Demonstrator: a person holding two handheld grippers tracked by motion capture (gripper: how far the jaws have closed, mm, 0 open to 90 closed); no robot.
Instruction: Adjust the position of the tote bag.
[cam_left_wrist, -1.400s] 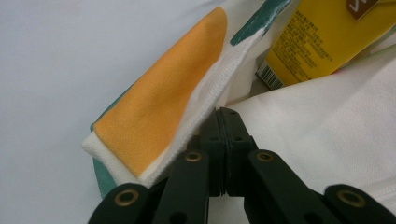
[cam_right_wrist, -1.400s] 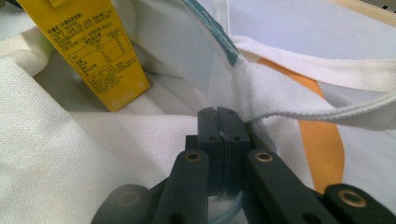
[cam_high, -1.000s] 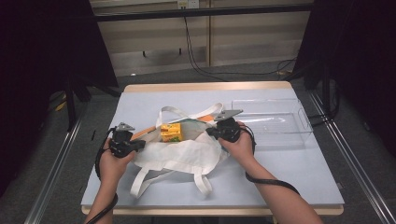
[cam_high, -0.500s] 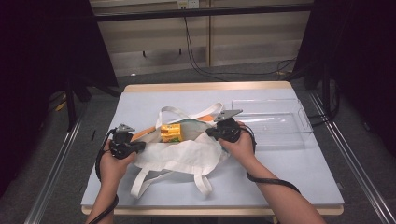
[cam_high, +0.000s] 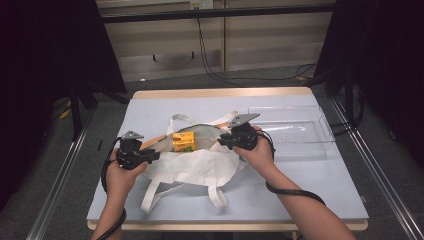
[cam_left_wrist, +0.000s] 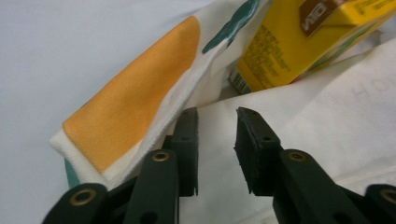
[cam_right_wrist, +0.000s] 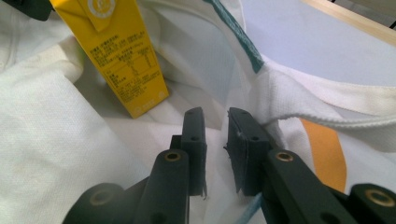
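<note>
On the pale blue table (cam_high: 310, 175), the white tote bag (cam_high: 200, 165) lies flat and open-mouthed between your two grippers, and the yellow drink carton (cam_high: 183, 141) stands in its mouth, which makes the carton the landmark to work from. Your left gripper (cam_high: 150, 156) sits left of the carton with jaws parted around the bag's near rim, gripping nothing yet; your right gripper (cam_high: 224, 141) sits right of the carton, jaws narrowly apart with cloth between them, and you cannot tell whether it is pinched. If you lift unevenly, the carton may well tip and slide out. Beyond the right gripper lies a clear plastic tray (cam_high: 295, 131); the nearer table offers room.
</note>
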